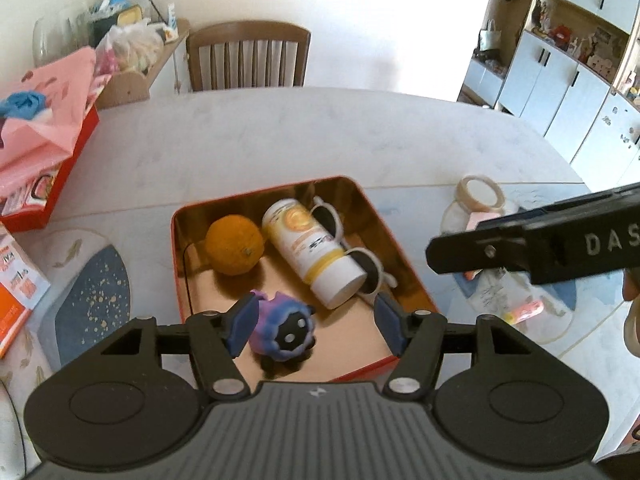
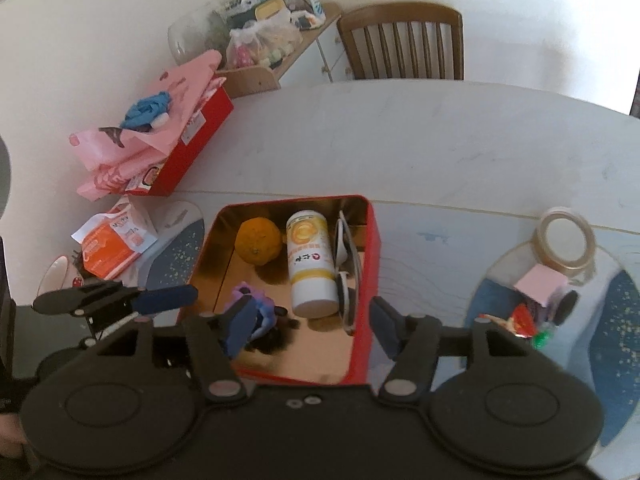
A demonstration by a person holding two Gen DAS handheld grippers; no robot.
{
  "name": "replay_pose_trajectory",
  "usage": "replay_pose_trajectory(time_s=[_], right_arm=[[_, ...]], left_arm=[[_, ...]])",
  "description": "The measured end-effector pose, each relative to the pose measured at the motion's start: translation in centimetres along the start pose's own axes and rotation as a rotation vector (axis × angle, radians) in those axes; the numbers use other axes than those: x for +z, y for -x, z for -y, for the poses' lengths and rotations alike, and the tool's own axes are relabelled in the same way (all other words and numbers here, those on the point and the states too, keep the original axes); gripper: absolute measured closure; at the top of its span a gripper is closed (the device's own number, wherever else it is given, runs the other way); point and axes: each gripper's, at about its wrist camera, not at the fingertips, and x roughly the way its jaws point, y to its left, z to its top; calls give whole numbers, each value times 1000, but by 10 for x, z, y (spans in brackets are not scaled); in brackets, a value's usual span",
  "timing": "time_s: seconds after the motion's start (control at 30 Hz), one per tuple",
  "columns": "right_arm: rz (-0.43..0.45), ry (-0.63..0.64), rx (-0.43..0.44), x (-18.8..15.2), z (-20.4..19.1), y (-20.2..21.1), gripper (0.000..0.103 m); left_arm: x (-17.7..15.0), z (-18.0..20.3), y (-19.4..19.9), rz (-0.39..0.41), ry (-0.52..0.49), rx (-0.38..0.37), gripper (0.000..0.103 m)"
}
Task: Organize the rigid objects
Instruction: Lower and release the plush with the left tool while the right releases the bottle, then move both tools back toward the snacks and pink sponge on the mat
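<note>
We have the red tin [image 1: 404, 256] well filled: the orange [image 1: 235, 245], the white canister [image 1: 314, 252] lying on its side, the sunglasses [image 1: 362, 256] along the right wall and the purple figurine [image 1: 282, 330] near the front edge all sit inside. Our left gripper [image 1: 316, 322] and right gripper [image 2: 310, 322] both stand open and empty above it. The tape roll [image 2: 566, 242] and pink block [image 2: 540, 282] wait on the table [image 2: 440, 136] to the right, with open room beyond the tin
</note>
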Motion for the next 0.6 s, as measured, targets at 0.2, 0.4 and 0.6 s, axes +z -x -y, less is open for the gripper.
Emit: replay_pose_trajectory(time_s=[0.2, 0.4, 0.6], right_arm=[[32, 9, -6, -10, 19, 29, 31], [58, 12, -19, -21, 46, 55, 19], [57, 8, -39, -31, 80, 72, 10]], left_arm=[[5, 22, 10, 32, 4, -6, 34], [10, 54, 12, 57, 6, -20, 29], [16, 86, 6, 70, 7, -31, 24]])
